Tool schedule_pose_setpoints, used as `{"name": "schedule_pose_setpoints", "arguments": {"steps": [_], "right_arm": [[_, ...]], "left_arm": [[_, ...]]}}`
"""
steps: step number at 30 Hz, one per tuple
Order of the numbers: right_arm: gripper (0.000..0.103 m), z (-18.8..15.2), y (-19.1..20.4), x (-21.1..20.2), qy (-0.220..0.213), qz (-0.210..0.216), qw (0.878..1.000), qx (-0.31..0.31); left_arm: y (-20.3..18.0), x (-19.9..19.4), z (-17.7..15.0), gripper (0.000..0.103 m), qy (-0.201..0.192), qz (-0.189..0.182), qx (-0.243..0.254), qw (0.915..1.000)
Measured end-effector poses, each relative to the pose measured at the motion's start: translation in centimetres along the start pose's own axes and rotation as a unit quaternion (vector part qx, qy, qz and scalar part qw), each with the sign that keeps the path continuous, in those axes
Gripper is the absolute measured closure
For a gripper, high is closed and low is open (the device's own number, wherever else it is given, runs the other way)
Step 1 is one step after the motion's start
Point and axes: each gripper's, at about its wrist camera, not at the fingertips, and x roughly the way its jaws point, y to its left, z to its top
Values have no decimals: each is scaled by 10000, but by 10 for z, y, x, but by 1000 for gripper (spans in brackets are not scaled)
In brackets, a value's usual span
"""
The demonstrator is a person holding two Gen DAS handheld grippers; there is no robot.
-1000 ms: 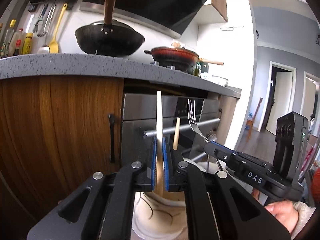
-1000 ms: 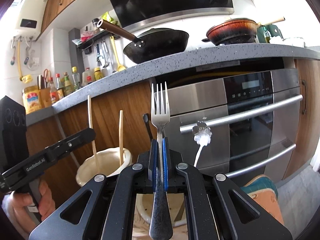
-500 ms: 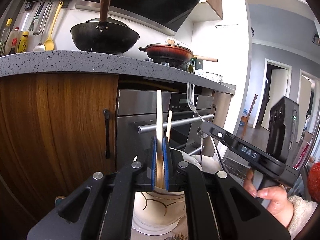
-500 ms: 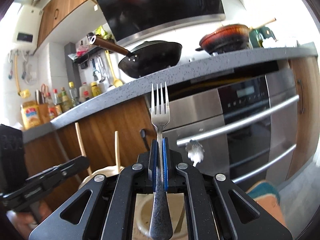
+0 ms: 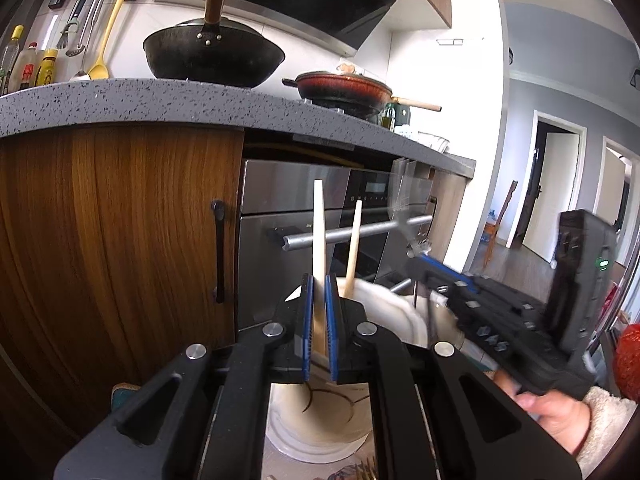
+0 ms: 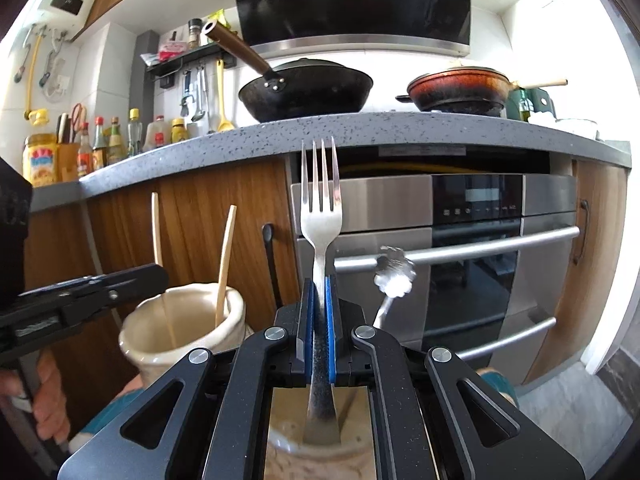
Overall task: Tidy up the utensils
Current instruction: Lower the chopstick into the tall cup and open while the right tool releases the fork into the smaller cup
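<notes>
Right wrist view: right gripper (image 6: pixel 319 320) jaws clamp the fork (image 6: pixel 320 208), left gripper (image 5: pixel 319 312) jaws clamp a chopstick (image 5: pixel 319 232); lower each straight into its jar (image 6: pixel 180 332), release only once seated.

A kitchen with white tiled walls, a grey speckled countertop (image 6: pixel 400 128) over brown wooden cabinets (image 5: pixel 120 220) and a steel oven (image 6: pixel 460 248), a black range hood (image 6: pixel 352 0) above, white doorways (image 5: pixel 556 188) at right, bright daylight.
</notes>
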Motion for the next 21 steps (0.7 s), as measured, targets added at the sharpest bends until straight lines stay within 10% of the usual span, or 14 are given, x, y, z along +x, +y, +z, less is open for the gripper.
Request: {"name": "schedule_pose_setpoints", "arguments": {"steps": [21], "right_arm": [[97,-17,-24,-16,769,-201,9947,649]], "left_arm": [[-5,3,-3,96,167,98,178,9997]]}}
